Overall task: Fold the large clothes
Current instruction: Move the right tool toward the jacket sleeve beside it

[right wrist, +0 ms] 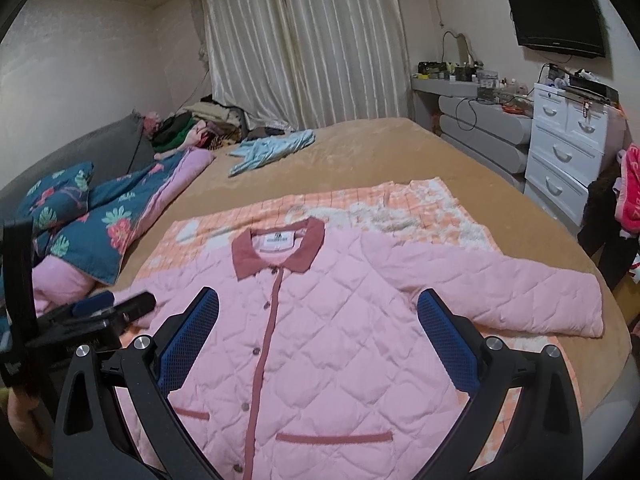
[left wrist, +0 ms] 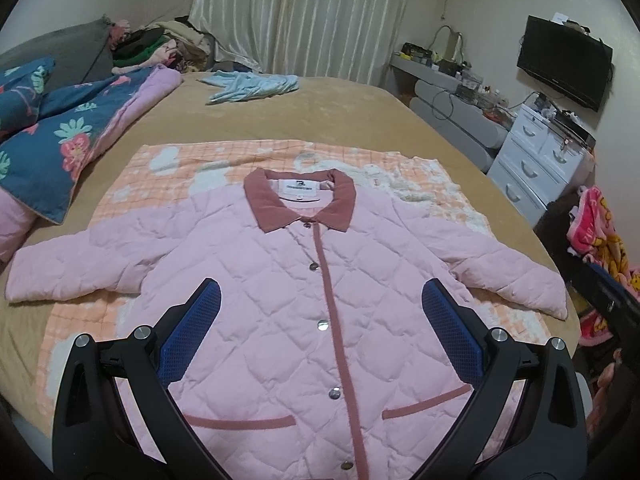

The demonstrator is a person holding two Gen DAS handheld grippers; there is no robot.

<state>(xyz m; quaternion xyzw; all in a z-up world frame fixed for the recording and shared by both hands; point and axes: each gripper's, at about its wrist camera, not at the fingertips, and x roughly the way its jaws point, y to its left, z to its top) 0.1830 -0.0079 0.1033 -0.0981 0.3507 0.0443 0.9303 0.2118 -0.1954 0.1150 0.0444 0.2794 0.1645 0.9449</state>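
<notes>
A pink quilted jacket [left wrist: 280,288] [right wrist: 340,308] with a dusty-red collar and trim lies flat, front up and buttoned, on an orange checked blanket [left wrist: 168,172] [right wrist: 432,204] on the bed. Both sleeves are spread out sideways. My left gripper [left wrist: 320,300] hovers open above the jacket's chest, blue pads wide apart, nothing between them. My right gripper [right wrist: 318,308] also hangs open over the jacket's middle and holds nothing. In the right wrist view the left gripper [right wrist: 116,306] shows at the left edge, near the jacket's left sleeve.
A tan bedspread [left wrist: 320,112] covers the bed. A floral blue quilt [left wrist: 60,140] lies at the left, a light blue garment [left wrist: 252,86] at the far end, and piled clothes [left wrist: 160,44] beyond. A white drawer unit [right wrist: 568,148] and TV [right wrist: 556,16] stand at right.
</notes>
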